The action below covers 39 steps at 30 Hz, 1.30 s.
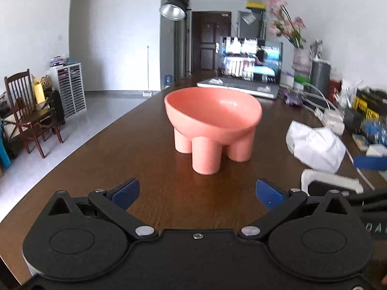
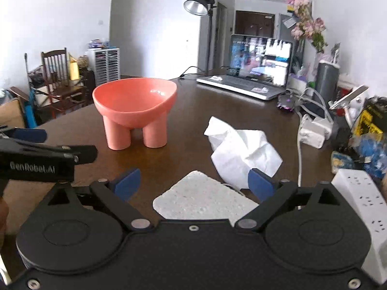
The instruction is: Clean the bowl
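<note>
Wooden table (image 1: 150, 169), pink bowl (image 1: 212, 118) upright mid-table, untouched.
I've got left gripper (image 1: 197, 192) spread wide, lined up on the bowl's legs, probably to steady it; right gripper (image 2: 194, 183) spread over the white sponge (image 2: 200, 198), nothing pinched; tissue (image 2: 241, 152) just beyond.

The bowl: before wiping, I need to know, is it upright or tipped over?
Upright. The pink bowl stands on its legs on the table, opening upward, nothing visible inside.

Open laptop (image 2: 256, 72) at table's (image 2: 193, 111) far end; flowers (image 2: 307, 29), power strip (image 2: 362, 205) right.
</note>
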Each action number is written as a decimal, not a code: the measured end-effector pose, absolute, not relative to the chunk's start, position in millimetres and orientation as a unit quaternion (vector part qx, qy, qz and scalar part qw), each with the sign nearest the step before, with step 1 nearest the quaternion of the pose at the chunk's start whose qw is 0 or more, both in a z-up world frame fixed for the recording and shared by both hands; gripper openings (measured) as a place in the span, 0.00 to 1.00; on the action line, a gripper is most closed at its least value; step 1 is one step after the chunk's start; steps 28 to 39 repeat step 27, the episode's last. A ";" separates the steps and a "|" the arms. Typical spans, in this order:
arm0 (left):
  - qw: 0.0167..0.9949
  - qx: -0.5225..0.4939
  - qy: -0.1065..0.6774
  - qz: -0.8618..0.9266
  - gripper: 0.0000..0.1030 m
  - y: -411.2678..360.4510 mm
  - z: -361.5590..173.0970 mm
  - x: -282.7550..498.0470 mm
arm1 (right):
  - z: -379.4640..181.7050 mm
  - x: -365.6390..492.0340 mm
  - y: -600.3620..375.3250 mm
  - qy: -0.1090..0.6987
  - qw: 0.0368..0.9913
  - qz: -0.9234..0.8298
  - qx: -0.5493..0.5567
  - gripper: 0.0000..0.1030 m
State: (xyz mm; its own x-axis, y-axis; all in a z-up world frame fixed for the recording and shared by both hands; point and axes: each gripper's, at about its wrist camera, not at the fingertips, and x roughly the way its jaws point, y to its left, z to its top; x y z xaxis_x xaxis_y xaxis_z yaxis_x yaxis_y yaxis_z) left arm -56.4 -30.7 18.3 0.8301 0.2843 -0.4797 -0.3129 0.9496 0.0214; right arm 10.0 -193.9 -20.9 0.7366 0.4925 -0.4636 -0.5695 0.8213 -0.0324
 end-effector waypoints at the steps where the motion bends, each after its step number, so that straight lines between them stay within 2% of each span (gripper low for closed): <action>1: 0.955 -0.028 0.248 0.160 1.00 -31.2 17.7 -56.7 | -21.0 11.3 -193.8 0.225 0.929 0.283 -0.084 0.97; 11: 0.934 -0.083 0.304 0.168 1.00 -10.9 8.3 -50.8 | -28.4 14.7 -172.7 0.261 0.922 0.253 -0.131 0.98; 39: 0.935 -0.079 0.312 0.153 1.00 -11.6 6.8 -55.7 | -27.0 14.7 -179.9 0.265 0.921 0.262 -0.109 0.98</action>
